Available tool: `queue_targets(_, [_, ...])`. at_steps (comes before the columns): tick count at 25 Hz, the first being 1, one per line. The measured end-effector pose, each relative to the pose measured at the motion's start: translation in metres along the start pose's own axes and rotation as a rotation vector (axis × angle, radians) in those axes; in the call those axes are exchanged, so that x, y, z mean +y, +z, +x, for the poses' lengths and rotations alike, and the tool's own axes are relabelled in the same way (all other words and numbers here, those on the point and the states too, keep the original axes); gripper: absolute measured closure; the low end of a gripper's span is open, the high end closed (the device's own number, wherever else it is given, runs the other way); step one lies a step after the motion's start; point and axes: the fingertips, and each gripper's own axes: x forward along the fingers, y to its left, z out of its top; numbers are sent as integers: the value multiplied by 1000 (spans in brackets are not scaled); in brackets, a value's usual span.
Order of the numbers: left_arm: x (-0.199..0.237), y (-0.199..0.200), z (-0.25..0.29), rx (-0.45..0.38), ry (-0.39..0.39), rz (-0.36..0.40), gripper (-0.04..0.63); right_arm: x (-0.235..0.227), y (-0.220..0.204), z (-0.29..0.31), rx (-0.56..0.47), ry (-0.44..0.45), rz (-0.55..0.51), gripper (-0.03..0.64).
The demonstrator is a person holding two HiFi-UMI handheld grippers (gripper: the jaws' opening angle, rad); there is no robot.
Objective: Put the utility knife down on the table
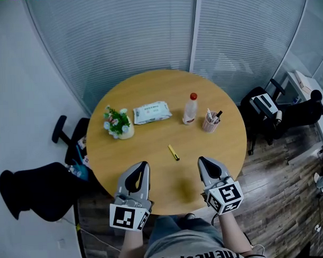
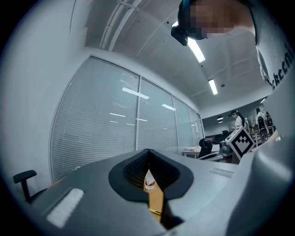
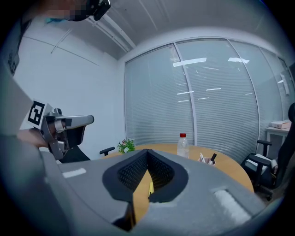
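A yellow utility knife (image 1: 174, 152) lies flat on the round wooden table (image 1: 149, 89), a little in front of its middle, with nothing touching it. My left gripper (image 1: 144, 166) hovers over the table's near edge, left of the knife and apart from it; its jaws meet at the tips and hold nothing. My right gripper (image 1: 201, 160) hovers to the right of the knife, also shut and empty. In the left gripper view the knife (image 2: 155, 211) shows through the slit below the joined tips (image 2: 148, 151). The right gripper view shows the knife (image 3: 150, 188) the same way.
At the back of the table stand a small potted plant (image 1: 118, 123), a pack of wipes (image 1: 152, 112), a red-capped bottle (image 1: 190, 109) and a cup of pens (image 1: 211, 121). Black office chairs (image 1: 72, 145) stand left and right (image 1: 264, 109) of the table.
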Motion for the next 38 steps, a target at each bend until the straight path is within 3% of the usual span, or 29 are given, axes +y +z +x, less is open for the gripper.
queue_targets(21, [-20, 17, -14, -35, 31, 32, 587, 15, 56, -35, -153, 51, -51, 615])
queue_targets(38, [-19, 20, -10, -44, 39, 39, 586, 17, 65, -31, -176, 80, -52, 615])
